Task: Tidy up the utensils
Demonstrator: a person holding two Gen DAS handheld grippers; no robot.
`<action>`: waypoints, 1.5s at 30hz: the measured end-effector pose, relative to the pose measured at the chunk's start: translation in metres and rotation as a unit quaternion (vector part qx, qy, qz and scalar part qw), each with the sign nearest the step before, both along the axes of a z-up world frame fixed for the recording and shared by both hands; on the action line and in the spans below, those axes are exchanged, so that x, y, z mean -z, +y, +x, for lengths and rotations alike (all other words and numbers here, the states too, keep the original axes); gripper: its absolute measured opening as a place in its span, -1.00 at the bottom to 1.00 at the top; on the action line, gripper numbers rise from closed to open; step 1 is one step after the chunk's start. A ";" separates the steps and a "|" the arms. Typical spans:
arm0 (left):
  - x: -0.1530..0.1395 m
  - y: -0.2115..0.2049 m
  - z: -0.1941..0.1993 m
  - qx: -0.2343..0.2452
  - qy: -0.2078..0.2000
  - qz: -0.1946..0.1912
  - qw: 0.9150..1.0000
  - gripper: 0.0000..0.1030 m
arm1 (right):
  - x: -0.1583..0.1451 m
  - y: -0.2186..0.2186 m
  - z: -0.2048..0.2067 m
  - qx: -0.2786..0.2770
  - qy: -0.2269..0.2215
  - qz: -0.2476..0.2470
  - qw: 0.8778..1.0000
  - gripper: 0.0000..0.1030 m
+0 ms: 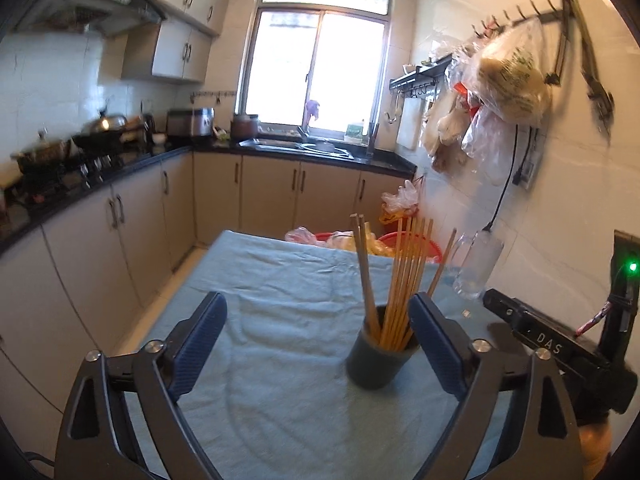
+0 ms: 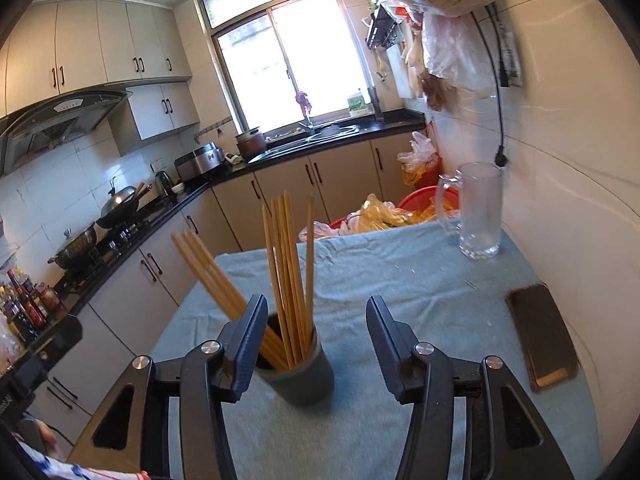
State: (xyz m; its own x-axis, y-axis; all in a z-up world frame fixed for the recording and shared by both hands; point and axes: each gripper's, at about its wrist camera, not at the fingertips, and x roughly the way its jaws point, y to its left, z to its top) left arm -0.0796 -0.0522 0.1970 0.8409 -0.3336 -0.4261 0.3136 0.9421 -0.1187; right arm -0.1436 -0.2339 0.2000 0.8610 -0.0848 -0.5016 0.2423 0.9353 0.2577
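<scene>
Two grippers hover over a cloth-covered surface [image 2: 400, 280] in a narrow home kitchen, both with jaws parted and nothing between them. At the middle of the surface stands a dark holder [image 1: 376, 364] filled with wooden chopsticks [image 1: 404, 280] – most upright, a few leaning away toward the surface's left edge.

From its own camera, the left gripper [image 1: 318, 344] stands wide open, its right finger just beside the holder's rim; whether it touches cannot be told. The right gripper [image 2: 316, 344] is about half open, the holder partly behind its left finger and outside the gap.

Pale blue cloth drapes the whole surface, wrinkled toward the far edge. A clear glass mug [image 2: 478, 212] stands empty at the far right corner, against the tiled wall, and a dark phone [image 2: 542, 340] lies flat along the right edge.

Beyond the far edge sit red basins [image 2: 424, 200] with plastic bags. Black countertop [image 1: 120, 164] runs along the left wall and under a bright window [image 1: 316, 68] – a stove with a wok [image 2: 118, 206], a rice cooker [image 2: 200, 162] and a sink [image 1: 300, 146] along it, beige cabinets above and below. Bags [image 1: 508, 76] hang from hooks on the right wall.
</scene>
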 end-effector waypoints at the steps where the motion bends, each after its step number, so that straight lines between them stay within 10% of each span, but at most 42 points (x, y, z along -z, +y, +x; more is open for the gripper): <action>1: 0.001 0.001 -0.011 -0.008 -0.013 0.016 1.000 0.92 | 0.002 0.002 -0.006 0.002 0.002 -0.002 1.000 0.12; 14: 0.006 0.025 -0.082 -0.078 -0.050 0.033 0.995 1.00 | 0.031 0.028 -0.079 0.030 0.031 -0.017 0.999 0.27; 45: 0.074 -0.023 -0.064 -0.008 0.090 0.099 0.991 1.00 | 0.064 0.028 -0.094 0.088 0.077 -0.102 0.988 0.44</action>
State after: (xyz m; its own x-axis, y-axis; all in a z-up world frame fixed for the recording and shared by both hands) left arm -0.1435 -0.0747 0.1233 0.7502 -0.2162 -0.6248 0.2896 0.9570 0.0167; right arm -0.2381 -0.2057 0.1359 0.7386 -0.3397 -0.5823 0.4279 0.9037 0.0155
